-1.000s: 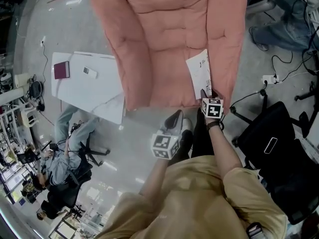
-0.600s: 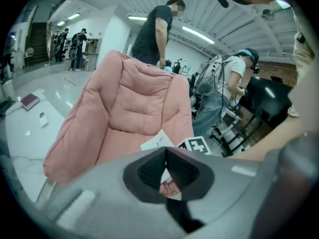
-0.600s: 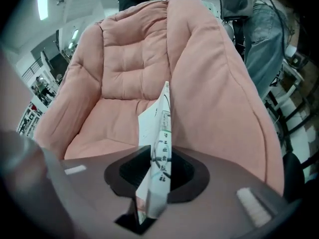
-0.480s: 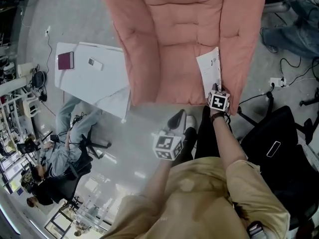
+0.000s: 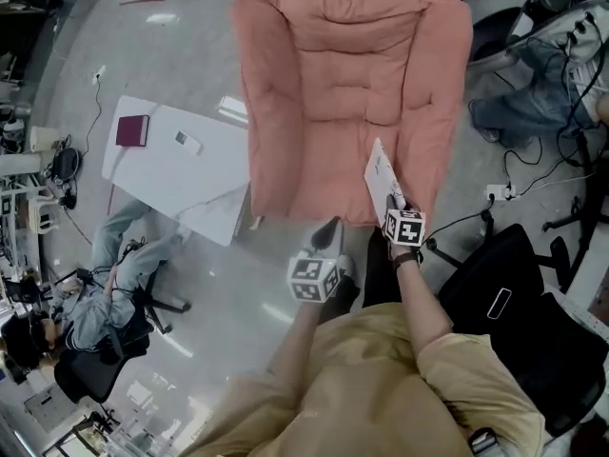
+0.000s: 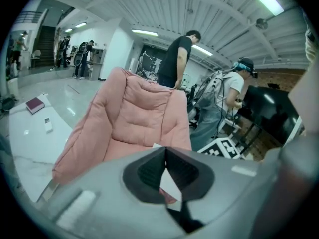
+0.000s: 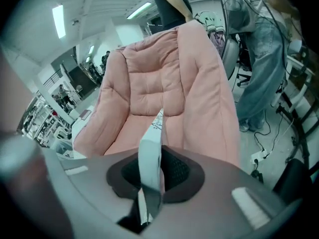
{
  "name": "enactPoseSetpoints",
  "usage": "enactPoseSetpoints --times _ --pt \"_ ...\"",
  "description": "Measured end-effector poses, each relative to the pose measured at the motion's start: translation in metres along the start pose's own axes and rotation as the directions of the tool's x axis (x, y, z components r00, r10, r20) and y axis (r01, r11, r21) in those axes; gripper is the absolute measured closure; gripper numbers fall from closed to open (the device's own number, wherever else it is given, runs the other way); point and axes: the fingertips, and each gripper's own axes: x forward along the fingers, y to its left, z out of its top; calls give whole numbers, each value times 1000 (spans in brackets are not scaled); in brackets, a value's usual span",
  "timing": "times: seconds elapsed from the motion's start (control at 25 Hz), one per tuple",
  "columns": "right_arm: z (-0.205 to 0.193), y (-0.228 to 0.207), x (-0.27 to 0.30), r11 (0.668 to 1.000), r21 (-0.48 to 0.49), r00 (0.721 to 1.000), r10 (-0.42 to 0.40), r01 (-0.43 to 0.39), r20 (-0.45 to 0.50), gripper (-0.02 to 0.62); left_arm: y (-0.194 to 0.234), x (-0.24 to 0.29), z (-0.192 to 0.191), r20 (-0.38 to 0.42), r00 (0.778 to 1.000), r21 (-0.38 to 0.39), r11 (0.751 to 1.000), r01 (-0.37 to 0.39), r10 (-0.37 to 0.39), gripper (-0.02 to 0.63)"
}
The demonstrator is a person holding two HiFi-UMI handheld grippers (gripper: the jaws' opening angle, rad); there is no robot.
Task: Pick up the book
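A thin white book (image 5: 381,174) stands tilted on edge above the front right of the pink armchair (image 5: 333,84) seat. My right gripper (image 5: 393,201) grips its near edge, and the jaws are closing on it. In the right gripper view the book (image 7: 152,153) runs edge-on between the pads of that gripper (image 7: 152,166). My left gripper (image 5: 330,225) hangs shut and empty just before the seat's front edge, to the left of the right one. In the left gripper view its tips (image 6: 165,151) meet in front of the armchair (image 6: 134,123).
A white table (image 5: 205,184) stands left of the armchair with a maroon notebook (image 5: 132,129) and a small white device (image 5: 188,141) on it. A black office chair (image 5: 495,293) is close on the right. Cables (image 5: 514,169) lie on the floor. People stand behind the armchair (image 6: 177,59).
The right gripper's jaws closed on the book's near edge and raised it off the seat, so it now stands tilted. The left gripper rose a little.
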Motion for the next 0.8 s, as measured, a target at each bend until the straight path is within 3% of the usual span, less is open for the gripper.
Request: enactPoseSetpoints --times 0.24,0.44,0.56,0.8 --pt "5 28 -94 999 -48 993 -2 8 121 549 3 -24 12 46 999 24 1000 -6 5 603" --pt "49 59 -171 991 -133 950 21 21 310 551 -13 -54 43 137 990 64 997 32 -41 603" --pt "94 82 -223 986 -162 888 45 33 458 551 -30 -71 80 214 973 115 991 62 -86 603" --pt "158 134 -343 976 -215 717 121 41 687 551 -77 -124 169 362 919 250 966 65 -155 604"
